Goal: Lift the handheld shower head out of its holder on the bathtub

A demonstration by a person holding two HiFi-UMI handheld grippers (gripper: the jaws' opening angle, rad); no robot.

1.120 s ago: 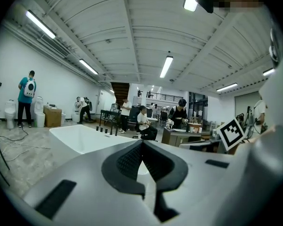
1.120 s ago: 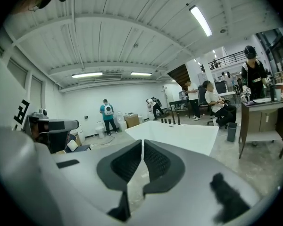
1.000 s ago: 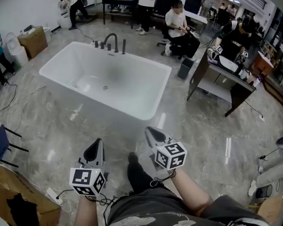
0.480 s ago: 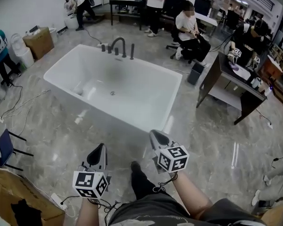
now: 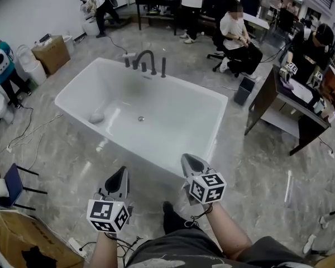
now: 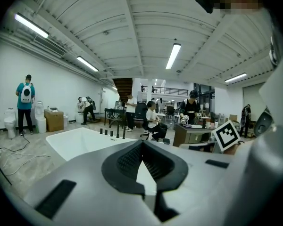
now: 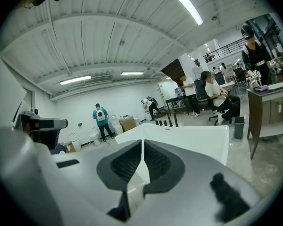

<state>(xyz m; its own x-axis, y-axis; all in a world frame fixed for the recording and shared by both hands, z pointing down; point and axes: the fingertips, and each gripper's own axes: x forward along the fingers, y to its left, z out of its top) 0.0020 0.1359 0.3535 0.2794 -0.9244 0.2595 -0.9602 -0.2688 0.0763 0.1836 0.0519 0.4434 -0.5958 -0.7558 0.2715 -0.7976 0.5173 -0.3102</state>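
Shower head [image 5: 163, 67] stands upright in its holder [image 5: 163, 75] on the bathtub's [image 5: 178, 127] far rim, just right of the curved spout [image 5: 147, 56]. I hold my left gripper [image 5: 121, 172] and right gripper [image 5: 188, 160] over the floor before the near rim, both with fingers together on nothing.

2 grey grippers [image 5: 121, 172] [image 5: 185, 158], dk shorts [image 5: 173, 249]
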